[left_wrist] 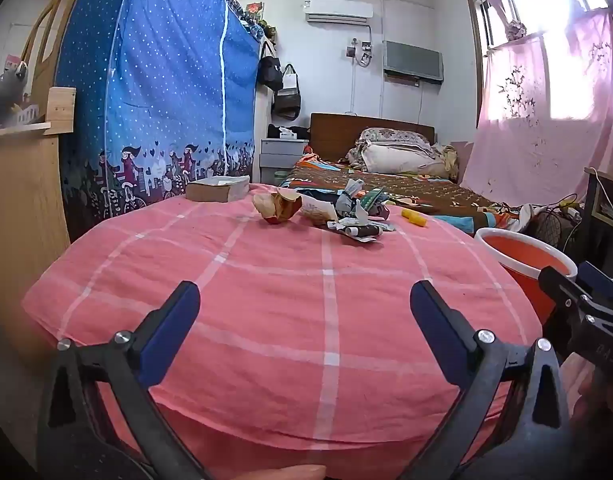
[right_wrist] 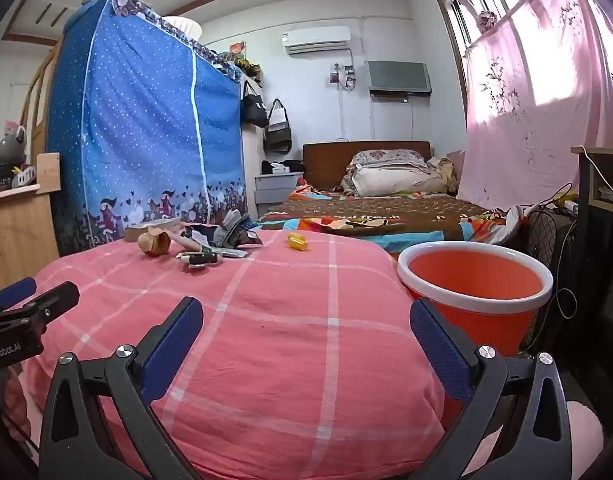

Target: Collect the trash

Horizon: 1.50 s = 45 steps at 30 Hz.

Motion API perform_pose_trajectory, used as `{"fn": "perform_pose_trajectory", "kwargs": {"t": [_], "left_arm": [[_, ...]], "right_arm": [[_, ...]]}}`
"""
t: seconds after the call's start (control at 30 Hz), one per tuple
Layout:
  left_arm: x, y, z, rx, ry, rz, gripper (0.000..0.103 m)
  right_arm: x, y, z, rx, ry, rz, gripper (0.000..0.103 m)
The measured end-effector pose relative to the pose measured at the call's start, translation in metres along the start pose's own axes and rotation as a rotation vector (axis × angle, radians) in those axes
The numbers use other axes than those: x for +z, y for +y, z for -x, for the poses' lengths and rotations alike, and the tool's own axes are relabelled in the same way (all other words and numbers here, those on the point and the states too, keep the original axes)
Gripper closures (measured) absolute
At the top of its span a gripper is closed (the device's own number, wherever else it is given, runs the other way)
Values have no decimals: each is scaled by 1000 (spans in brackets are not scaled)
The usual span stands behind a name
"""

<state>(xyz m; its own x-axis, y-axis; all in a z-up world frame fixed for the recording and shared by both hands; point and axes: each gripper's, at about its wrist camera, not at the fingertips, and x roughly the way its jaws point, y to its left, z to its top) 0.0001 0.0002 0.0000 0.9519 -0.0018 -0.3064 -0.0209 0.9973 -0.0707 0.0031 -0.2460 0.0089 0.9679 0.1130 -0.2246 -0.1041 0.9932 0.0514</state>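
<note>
A bedroom is shown from two cameras mounted on hand-held grippers. In the foreground lies a surface covered with a pink checked cloth point(left_wrist: 286, 300), most likely a bed or a padded table; which of the two cannot be told. At its far end a small heap of trash point(left_wrist: 346, 210) is gathered: crumpled brown paper point(left_wrist: 280, 208), torn wrappers and a small dark tube point(left_wrist: 364, 231), with a yellow piece point(left_wrist: 413, 217) lying apart to the right of the heap. A flat cardboard box point(left_wrist: 216, 189) rests just to the left of the heap. Beside the right edge of the cloth an orange bucket point(right_wrist: 476, 284) with a white rim stands; its visible inside looks empty. The left gripper point(left_wrist: 304, 306) is held low over the near end of the cloth, its jaws spread wide with nothing between them. The right gripper point(right_wrist: 306, 324) is held likewise, jaws released and empty, with the bucket just beyond its right jaw. Both are well apart from the trash. Behind, a blue dotted wardrobe cover, a second bed with patterned bedding and pink curtains are seen. The task is judged to be at its start: nothing appears collected, every scrap is left on the cloth, and each must yet be reached, grasped and dropped into the bucket.
</note>
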Motion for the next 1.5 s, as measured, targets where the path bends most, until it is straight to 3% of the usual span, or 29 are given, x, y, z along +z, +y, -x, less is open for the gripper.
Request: {"fn": "perform_pose_trajectory", "kwargs": {"t": [1.5], "left_arm": [[4,3,7,5,-14,-6,0]], "right_arm": [[-4,-3,-5,-2,23,-13,0]]}}
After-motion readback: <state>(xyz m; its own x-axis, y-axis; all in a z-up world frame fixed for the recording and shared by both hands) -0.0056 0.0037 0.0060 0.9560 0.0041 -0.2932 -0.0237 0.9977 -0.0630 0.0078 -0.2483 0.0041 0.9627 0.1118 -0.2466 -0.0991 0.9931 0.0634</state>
